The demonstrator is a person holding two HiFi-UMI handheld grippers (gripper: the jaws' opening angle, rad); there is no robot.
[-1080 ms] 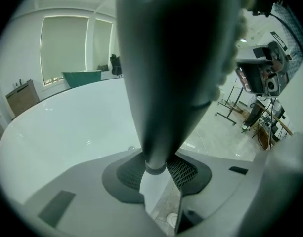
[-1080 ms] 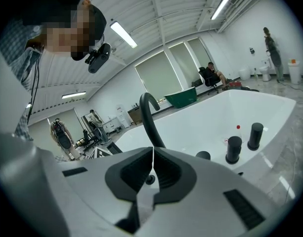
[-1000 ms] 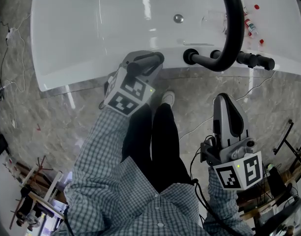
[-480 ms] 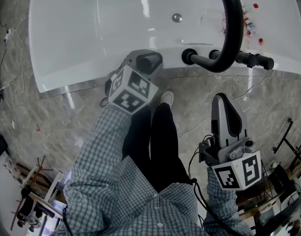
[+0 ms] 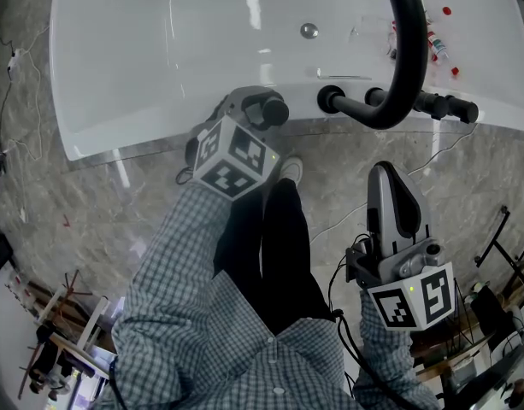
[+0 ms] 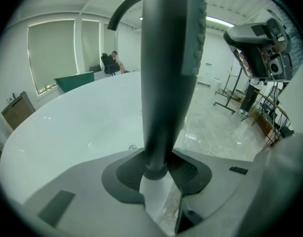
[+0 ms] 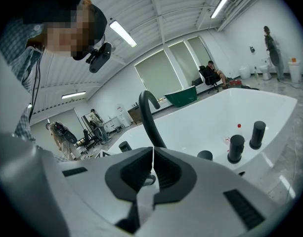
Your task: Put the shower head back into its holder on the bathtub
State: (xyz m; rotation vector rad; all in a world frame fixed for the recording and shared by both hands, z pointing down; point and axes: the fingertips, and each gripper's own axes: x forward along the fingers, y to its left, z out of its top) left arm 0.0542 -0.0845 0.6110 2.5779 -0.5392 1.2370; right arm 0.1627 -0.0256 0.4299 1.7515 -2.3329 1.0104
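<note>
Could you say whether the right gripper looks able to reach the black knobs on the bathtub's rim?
Probably yes: the right gripper, fingers shut and empty, hangs over floor facing the knobs, with nothing standing between; the left gripper with the shower head is off to one side.

The left gripper (image 5: 255, 114) rolls above the bathtub's (image 5: 142, 133) near rim, and its marker cube (image 5: 236, 157) turns a different face upward. The shower head (image 5: 271, 110) clamped in it swings from lying along that rim to nearly end-on, seemingly more upright, and edges slightly right.
</note>
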